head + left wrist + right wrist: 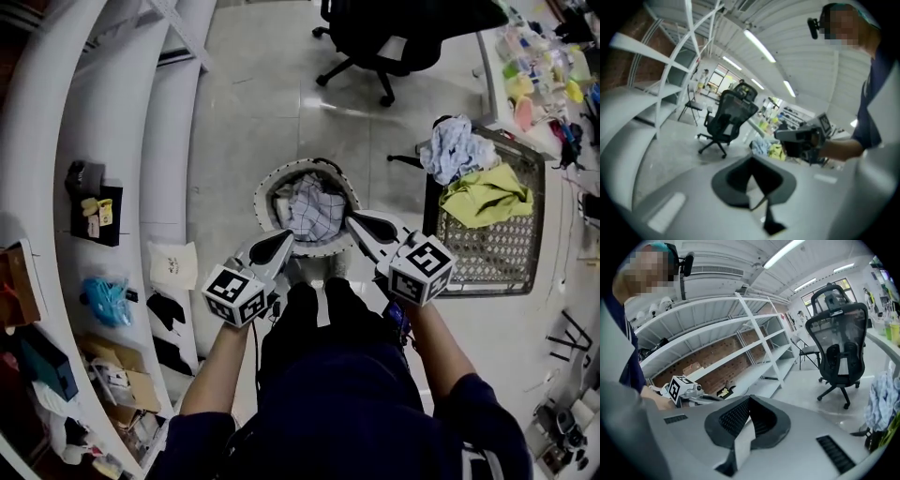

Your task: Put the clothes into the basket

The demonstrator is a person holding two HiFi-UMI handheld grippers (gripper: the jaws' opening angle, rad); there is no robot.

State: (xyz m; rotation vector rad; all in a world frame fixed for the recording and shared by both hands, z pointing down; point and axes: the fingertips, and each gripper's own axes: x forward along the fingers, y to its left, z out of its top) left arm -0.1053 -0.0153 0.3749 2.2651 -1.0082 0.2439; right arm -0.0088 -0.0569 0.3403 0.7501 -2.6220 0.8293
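Head view steeply down over the basket; 2 gripper views along their jaws, both onto the office chair.

Right gripper: jaws together, nothing between them. Far right: black office chair on pale floor. Left: white shelving. Right edge: pale-blue clothes.

Two tools, one basket, one chair

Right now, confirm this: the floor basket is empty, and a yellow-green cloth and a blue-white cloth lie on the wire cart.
The basket is not empty: the head view shows a checked cloth in it. The yellow-green cloth and the blue-white cloth do lie on the wire cart.
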